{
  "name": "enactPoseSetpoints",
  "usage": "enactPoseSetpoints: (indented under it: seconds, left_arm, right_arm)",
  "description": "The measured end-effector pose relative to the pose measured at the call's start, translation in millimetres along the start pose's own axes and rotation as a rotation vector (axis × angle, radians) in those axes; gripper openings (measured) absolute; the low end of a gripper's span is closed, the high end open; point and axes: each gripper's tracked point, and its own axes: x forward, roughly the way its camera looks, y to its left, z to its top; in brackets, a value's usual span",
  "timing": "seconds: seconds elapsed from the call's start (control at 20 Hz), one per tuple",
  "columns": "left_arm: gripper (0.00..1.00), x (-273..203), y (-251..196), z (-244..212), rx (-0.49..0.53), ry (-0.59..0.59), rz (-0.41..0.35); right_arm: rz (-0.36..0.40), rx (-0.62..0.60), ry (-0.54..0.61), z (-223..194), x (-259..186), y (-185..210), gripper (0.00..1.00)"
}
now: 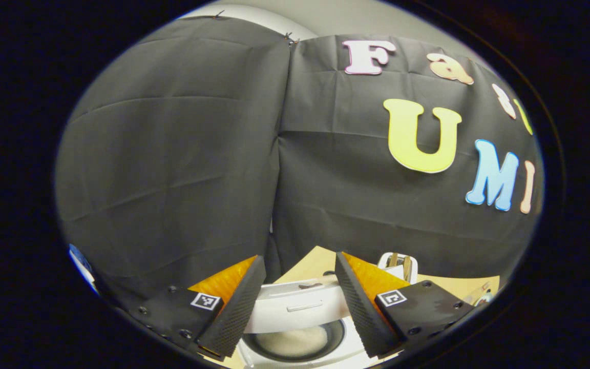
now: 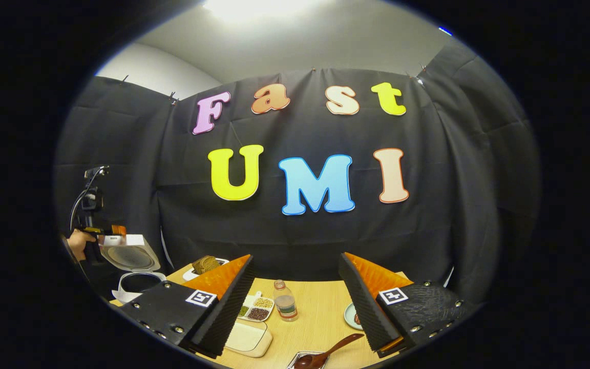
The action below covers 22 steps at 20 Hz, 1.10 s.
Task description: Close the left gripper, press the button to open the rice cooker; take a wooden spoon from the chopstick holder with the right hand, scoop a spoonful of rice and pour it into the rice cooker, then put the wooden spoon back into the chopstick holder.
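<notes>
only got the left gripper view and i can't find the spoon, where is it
observer: A dark brown wooden spoon lies on the light wooden table, low between the right claw's fingers.
operator: is that claw holding anything
observer: No, it is open and empty; the spoon lies free below it.
operator: anything else on the table near it
observer: A white divided dish of beans and a small clear bottle stand just beyond the spoon.
</notes>
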Motion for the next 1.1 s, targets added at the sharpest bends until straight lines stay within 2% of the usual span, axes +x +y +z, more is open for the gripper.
enactPoseSetpoints:
  seconds: [0.1, 0.15, 0.2, 0.25, 0.3, 0.5, 0.55, 0.8, 1.1]
  left_arm:
    - [0.95, -3, -4, -7, -0.002, 0.014, -0.011]
    - [0.91, -6, -6, -9, -0.001, 0.017, -0.014]
    - [0.95, -9, -7, -14, 0.003, 0.024, -0.016]
    - [0.95, -11, -7, -16, 0.002, 0.033, -0.019]
    - [0.90, -13, -9, -22, 0.002, 0.043, -0.024]
    - [0.94, -25, -16, -44, -0.015, 0.105, -0.054]
    - [0.92, -29, -18, -49, -0.008, 0.120, -0.058]
    - [0.98, -34, -18, -63, 0.028, 0.155, -0.075]
    - [0.97, -39, -20, -85, 0.062, 0.219, -0.095]
  right_arm:
    - [-0.010, -0.008, -0.018, 10, -4, -5, 0.99]
    - [-0.015, -0.010, -0.022, 12, -6, -6, 0.99]
    - [-0.018, -0.011, -0.024, 14, -8, -8, 0.99]
    - [-0.021, -0.013, -0.025, 14, -10, -10, 0.99]
    - [-0.022, -0.012, -0.028, 15, -13, -11, 0.99]
    - [-0.022, -0.021, -0.041, 19, -21, -9, 0.99]
    - [-0.021, -0.025, -0.038, 18, -22, -8, 0.99]
    - [-0.014, -0.032, -0.022, 13, -28, -3, 0.99]
    - [-0.012, -0.033, -0.004, 11, -29, -1, 0.99]
